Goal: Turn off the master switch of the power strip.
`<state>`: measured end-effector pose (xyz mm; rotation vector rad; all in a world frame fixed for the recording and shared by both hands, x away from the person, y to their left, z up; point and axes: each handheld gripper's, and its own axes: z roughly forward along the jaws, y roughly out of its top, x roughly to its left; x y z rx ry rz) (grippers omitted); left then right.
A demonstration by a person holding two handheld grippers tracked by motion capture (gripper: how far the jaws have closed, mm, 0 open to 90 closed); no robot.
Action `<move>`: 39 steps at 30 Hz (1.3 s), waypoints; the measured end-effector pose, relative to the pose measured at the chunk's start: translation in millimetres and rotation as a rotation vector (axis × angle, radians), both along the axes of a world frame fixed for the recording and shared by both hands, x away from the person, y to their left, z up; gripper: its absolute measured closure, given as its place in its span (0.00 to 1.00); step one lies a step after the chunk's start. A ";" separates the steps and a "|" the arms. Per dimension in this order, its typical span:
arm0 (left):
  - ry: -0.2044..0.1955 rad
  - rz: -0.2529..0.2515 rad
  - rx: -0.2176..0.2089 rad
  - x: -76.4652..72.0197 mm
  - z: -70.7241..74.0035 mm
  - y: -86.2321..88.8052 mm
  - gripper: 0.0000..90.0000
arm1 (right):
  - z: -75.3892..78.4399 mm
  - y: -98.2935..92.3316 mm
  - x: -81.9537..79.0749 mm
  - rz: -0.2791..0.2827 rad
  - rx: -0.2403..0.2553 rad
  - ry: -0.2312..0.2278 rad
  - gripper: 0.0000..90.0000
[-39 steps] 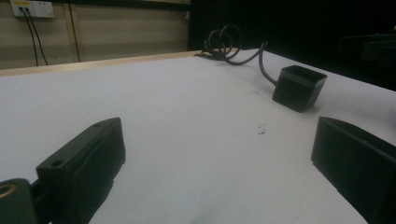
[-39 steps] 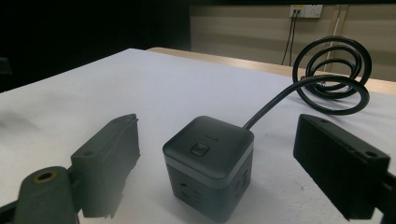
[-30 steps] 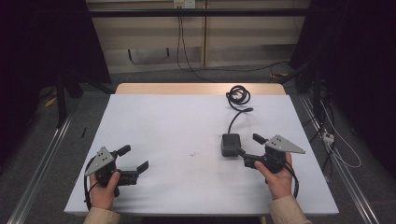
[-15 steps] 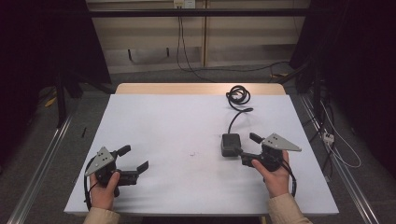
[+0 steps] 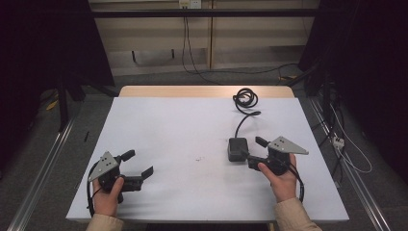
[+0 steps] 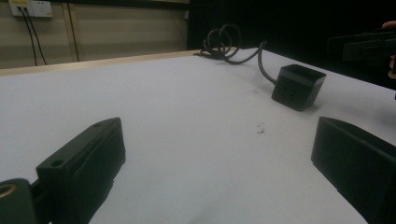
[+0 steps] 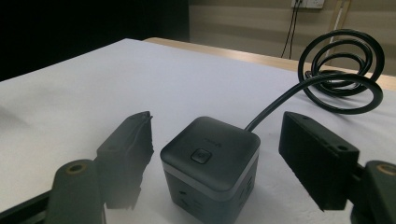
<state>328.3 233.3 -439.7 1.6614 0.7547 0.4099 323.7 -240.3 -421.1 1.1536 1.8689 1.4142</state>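
A black cube-shaped power strip (image 5: 237, 148) stands on the white table (image 5: 183, 125), right of centre. Its top button faces up in the right gripper view (image 7: 210, 156). Its black cable runs back to a coil (image 5: 245, 98) near the far edge. My right gripper (image 5: 254, 151) lies level with one jaw on each side of the cube. The jaws have just been closing, and a gap still shows on both sides (image 7: 222, 154). My left gripper (image 5: 139, 162) rests open and empty near the front left, and its jaws (image 6: 219, 154) point across the table towards the cube (image 6: 299, 86).
The coiled cable (image 7: 341, 70) lies close to the table's wooden far edge. A wall socket (image 5: 188, 4) with hanging leads is behind the table. More cables lie on the floor at the right (image 5: 339, 142). Bare white tabletop stretches between the two grippers.
The right gripper's jaws have drawn a little closer around the cube. Both hands have stayed where they were, and the cube has not moved.
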 end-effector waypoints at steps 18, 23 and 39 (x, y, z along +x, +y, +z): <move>0.003 0.000 0.001 -0.3 -0.3 0.0 0.03 | 1.6 4.2 3.9 0.028 0.001 0.008 0.37; 0.007 -0.001 0.002 -0.2 -0.8 -0.5 0.03 | 1.8 3.7 4.9 0.026 0.007 0.012 0.41; 0.007 -0.006 0.006 -0.6 -0.6 -0.4 0.03 | 4.1 8.3 9.7 0.045 -0.004 0.034 0.55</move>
